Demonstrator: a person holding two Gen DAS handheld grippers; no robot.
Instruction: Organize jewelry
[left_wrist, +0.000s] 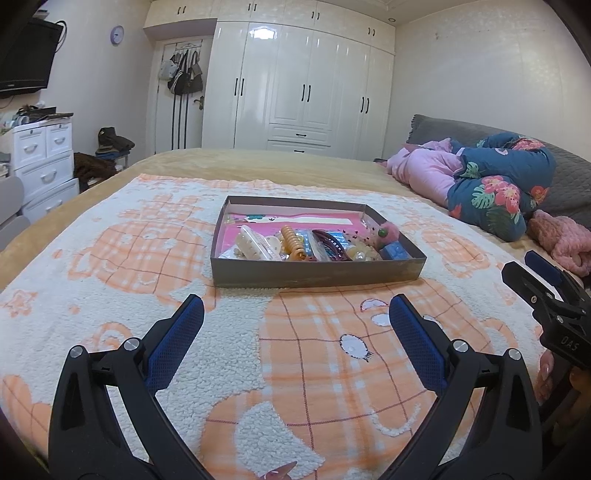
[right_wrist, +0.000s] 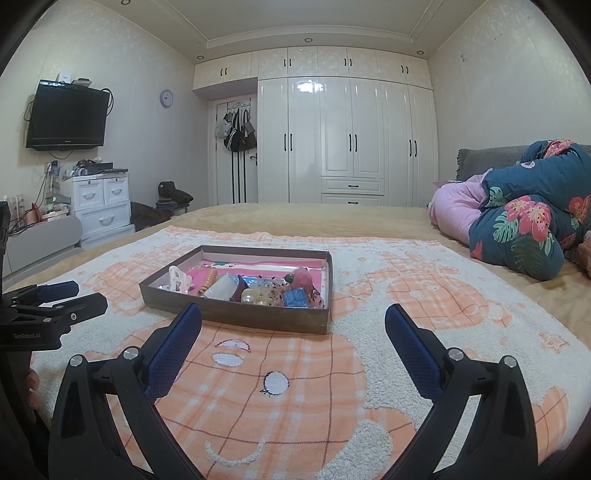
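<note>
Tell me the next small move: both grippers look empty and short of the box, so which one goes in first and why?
Probably ease the left gripper forward toward the white hair clip at the near-left of the box. Both grippers are open, holding nothing, over the blanket, and the clip lies on that side. The right gripper can wait.

Bed (left_wrist: 258, 164) bearing an orange-checked blanket (left_wrist: 295, 369); shallow box (left_wrist: 317, 273) on the blanket ahead of both grippers; folded quilts (left_wrist: 491, 184) far right.
</note>
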